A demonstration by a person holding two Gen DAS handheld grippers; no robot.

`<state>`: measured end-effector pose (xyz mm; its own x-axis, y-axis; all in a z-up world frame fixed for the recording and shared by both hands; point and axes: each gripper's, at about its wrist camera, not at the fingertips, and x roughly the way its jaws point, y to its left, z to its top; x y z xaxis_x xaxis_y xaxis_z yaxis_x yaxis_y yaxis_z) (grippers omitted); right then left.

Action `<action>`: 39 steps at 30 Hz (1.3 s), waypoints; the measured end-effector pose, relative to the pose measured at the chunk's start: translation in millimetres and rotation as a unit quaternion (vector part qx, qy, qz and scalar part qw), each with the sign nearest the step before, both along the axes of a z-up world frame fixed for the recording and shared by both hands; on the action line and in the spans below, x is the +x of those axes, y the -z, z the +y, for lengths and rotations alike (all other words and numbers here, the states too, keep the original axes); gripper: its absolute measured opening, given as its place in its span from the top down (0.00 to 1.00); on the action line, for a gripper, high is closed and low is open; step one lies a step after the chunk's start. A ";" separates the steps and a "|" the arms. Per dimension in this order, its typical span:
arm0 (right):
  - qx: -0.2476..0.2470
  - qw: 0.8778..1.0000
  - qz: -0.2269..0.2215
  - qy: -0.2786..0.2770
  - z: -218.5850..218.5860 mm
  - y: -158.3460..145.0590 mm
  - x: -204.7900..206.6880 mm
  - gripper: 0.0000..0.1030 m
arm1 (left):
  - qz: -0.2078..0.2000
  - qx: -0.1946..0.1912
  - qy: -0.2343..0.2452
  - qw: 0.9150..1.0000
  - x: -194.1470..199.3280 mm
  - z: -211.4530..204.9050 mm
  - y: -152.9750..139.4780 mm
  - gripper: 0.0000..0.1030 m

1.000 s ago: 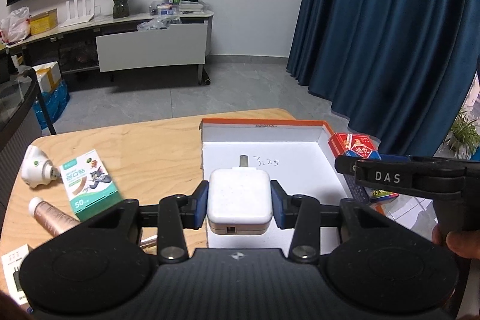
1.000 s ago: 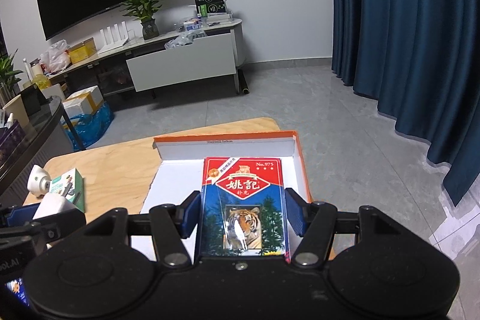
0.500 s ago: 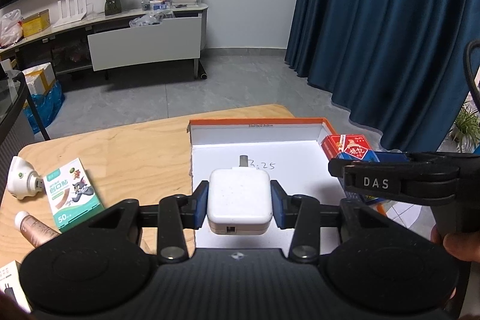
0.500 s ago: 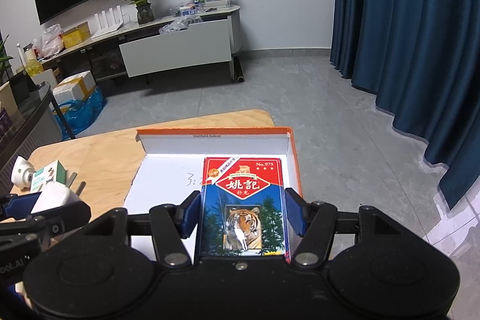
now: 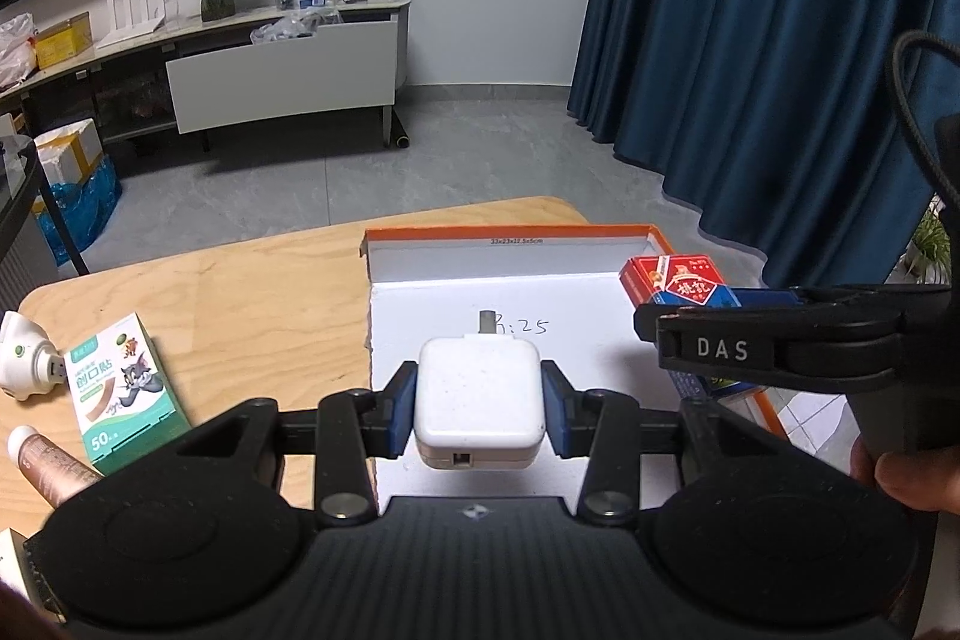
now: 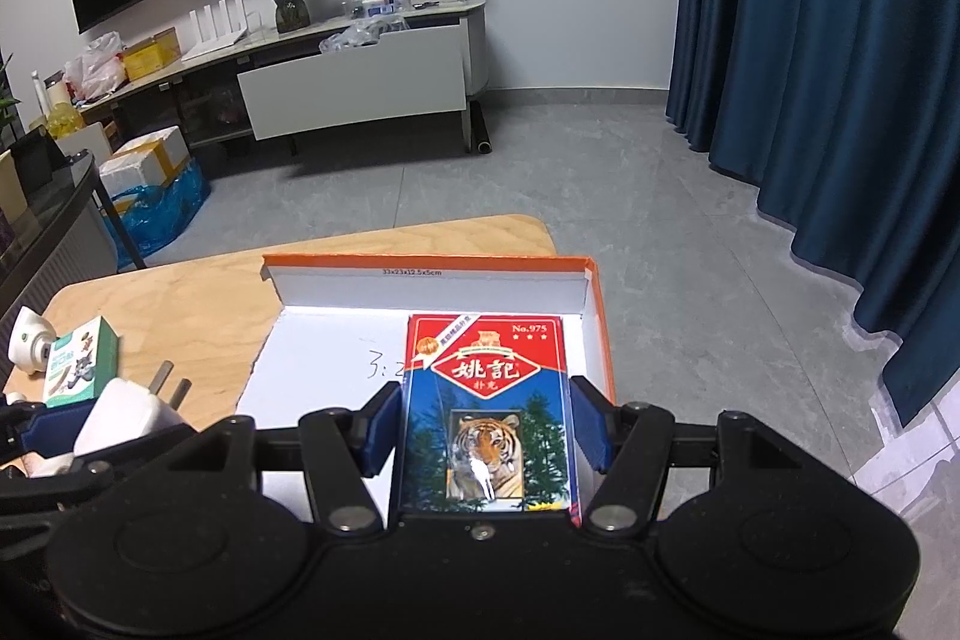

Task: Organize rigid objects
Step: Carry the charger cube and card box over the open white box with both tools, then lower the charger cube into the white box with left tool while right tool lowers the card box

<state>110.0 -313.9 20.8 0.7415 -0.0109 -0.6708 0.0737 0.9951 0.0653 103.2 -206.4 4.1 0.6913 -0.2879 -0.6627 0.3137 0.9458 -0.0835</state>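
Observation:
My left gripper (image 5: 479, 407) is shut on a white power adapter (image 5: 478, 400) and holds it over the near left part of a shallow white box with orange sides (image 5: 510, 268). My right gripper (image 6: 485, 424) is shut on a blue and red tiger card pack (image 6: 486, 406) and holds it over the right side of the same box (image 6: 336, 358). The pack also shows at the right in the left wrist view (image 5: 684, 283). The adapter shows at the lower left in the right wrist view (image 6: 129, 412).
On the wooden table (image 5: 240, 292) left of the box lie a green plaster box (image 5: 123, 388), a small white device (image 5: 24, 358) and a copper tube (image 5: 48, 466). The table's far edge drops to a grey floor. Blue curtains hang on the right.
Both grippers have moved forward and a little left over the box, still holding their objects. The box now lies closer under both.

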 end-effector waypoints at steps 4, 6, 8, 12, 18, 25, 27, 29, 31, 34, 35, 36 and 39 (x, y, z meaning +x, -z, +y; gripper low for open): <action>0.000 1.000 0.006 0.000 -0.1 3.0 4.7 0.31 | 0.003 -0.001 -0.003 1.000 3.4 -1.1 1.6 0.58; -0.001 1.000 0.007 0.001 0.8 4.1 6.2 0.31 | 0.004 0.000 -0.004 1.000 4.7 -1.5 2.6 0.58; 0.001 1.000 0.008 0.001 0.3 4.1 7.8 0.31 | 0.007 -0.003 -0.005 1.000 7.1 -2.9 3.5 0.58; 0.002 1.000 0.007 0.001 0.0 4.5 8.9 0.31 | 0.010 -0.002 -0.007 1.000 9.9 -4.9 6.3 0.58; 0.002 1.000 0.007 0.002 -0.2 4.4 9.8 0.31 | 0.015 -0.004 -0.007 1.000 12.8 -7.3 12.0 0.58; -0.001 1.000 0.007 0.004 -1.1 4.5 14.9 0.31 | 0.013 -0.006 -0.002 1.000 16.4 -8.4 11.5 0.58; 0.000 1.000 0.008 0.003 -1.2 5.2 16.9 0.31 | 0.012 -0.004 -0.001 1.000 17.3 -9.9 11.8 0.58; 0.001 1.000 0.009 0.003 -1.2 7.1 18.1 0.31 | 0.012 -0.005 0.000 1.000 17.4 -10.7 12.3 0.58; 0.001 1.000 0.009 0.004 -0.5 8.9 16.6 0.31 | 0.012 -0.005 -0.001 1.000 17.9 -11.2 12.9 0.58; 0.000 1.000 0.009 0.002 -0.3 8.8 18.9 0.31 | 0.014 -0.006 0.000 1.000 19.7 -12.0 14.0 0.58; 0.001 1.000 0.010 0.003 -0.1 8.9 19.0 0.31 | 0.014 -0.007 0.000 1.000 20.2 -12.0 14.0 0.58; 0.000 1.000 0.010 0.003 0.2 8.9 18.9 0.31 | 0.014 -0.006 0.001 1.000 20.3 -11.8 14.2 0.58; 0.001 1.000 0.010 0.003 -0.3 8.9 19.7 0.31 | 0.016 -0.006 0.001 1.000 22.2 -12.3 15.4 0.58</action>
<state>129.7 -314.2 11.9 0.7283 -0.0152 -0.6851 0.0818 0.9945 0.0649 125.4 -218.7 -11.3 0.6695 -0.2977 -0.6805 0.3132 0.9439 -0.1049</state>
